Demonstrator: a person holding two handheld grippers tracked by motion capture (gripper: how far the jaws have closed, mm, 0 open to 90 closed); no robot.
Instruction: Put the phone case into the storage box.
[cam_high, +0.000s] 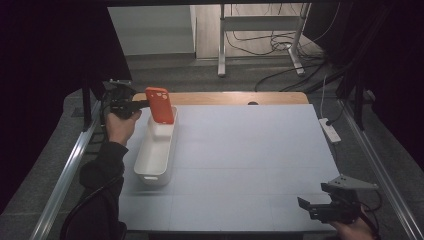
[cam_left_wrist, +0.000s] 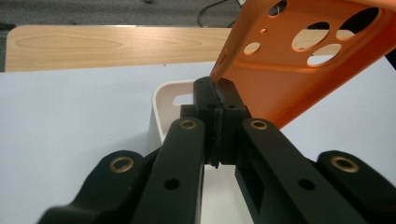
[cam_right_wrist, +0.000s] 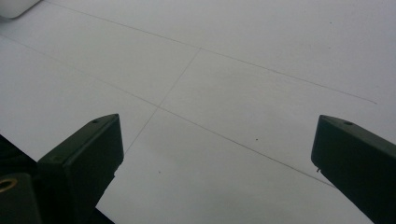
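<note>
An orange phone case (cam_high: 160, 105) with camera cut-outs hangs above the far end of a long white bin (cam_high: 156, 150) at the table's left. My left gripper (cam_high: 145, 104) is shut on the case's edge, coming in from the left. In the left gripper view the black jaws meet on the rim of the orange case (cam_left_wrist: 299, 70), with the white bin (cam_left_wrist: 163, 107) just below. My right gripper (cam_high: 306, 206) rests low at the table's near right corner, its jaws wide open over bare white table (cam_right_wrist: 210, 93) with nothing between them.
The white tabletop (cam_high: 250, 150) has a wooden strip (cam_high: 225, 97) along its far edge. A white power strip (cam_high: 330, 130) lies off the right edge. Metal rails run along both sides, and a desk frame with cables (cam_high: 260, 40) stands on the floor beyond.
</note>
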